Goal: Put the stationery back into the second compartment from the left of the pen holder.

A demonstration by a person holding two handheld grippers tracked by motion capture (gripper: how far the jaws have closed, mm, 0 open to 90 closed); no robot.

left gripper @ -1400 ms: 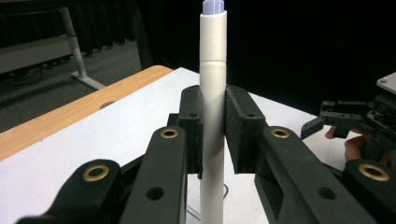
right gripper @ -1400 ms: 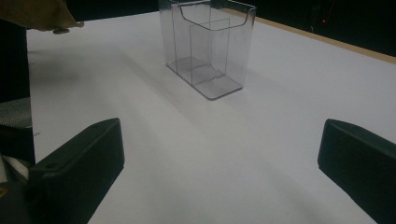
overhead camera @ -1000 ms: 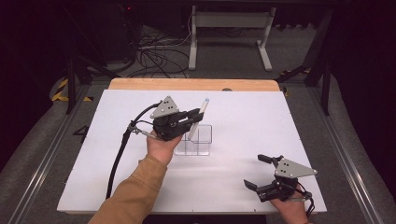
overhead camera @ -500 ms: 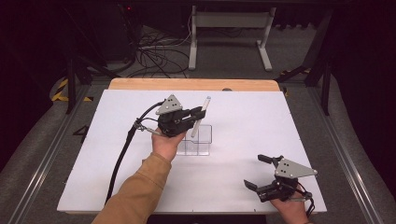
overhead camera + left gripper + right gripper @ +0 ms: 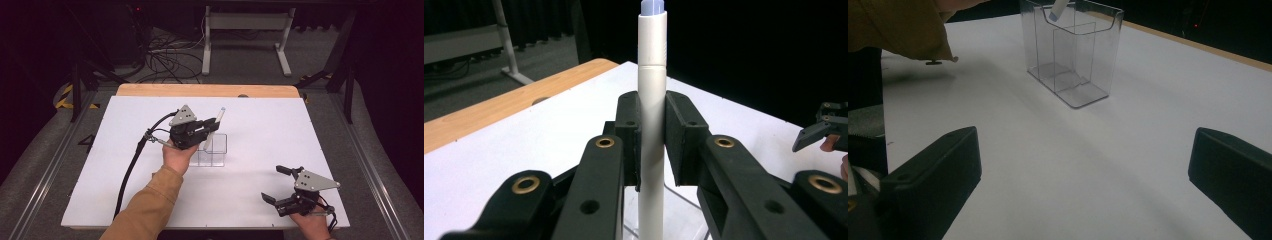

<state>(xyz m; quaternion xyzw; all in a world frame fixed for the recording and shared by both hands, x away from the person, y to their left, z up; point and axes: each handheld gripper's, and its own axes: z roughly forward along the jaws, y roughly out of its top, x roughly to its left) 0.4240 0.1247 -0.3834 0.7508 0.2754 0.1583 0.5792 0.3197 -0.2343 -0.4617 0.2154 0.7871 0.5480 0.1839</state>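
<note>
Near the middle of the high view, the left gripper [image 5: 209, 129] has its jaws clamped on a white marker [image 5: 213, 127] with a pale blue end, gripping it about halfway along its barrel. The marker tilts toward the upper right of that frame, its lower end at the top of a clear plastic organizer [image 5: 212, 150] standing on the white table [image 5: 260, 125] just right of the hand. In the left gripper view the marker [image 5: 652, 115] runs straight up the centre of the frame, pinched between the two black pads. In the right gripper view the marker's tip [image 5: 1058, 10] dips into the rear compartment of the organizer [image 5: 1073, 52], upper centre. At the lower right of the high view, the right gripper [image 5: 274, 184] rests low over the table, jaws spread wide and holding nothing, well apart from the organizer.
</note>
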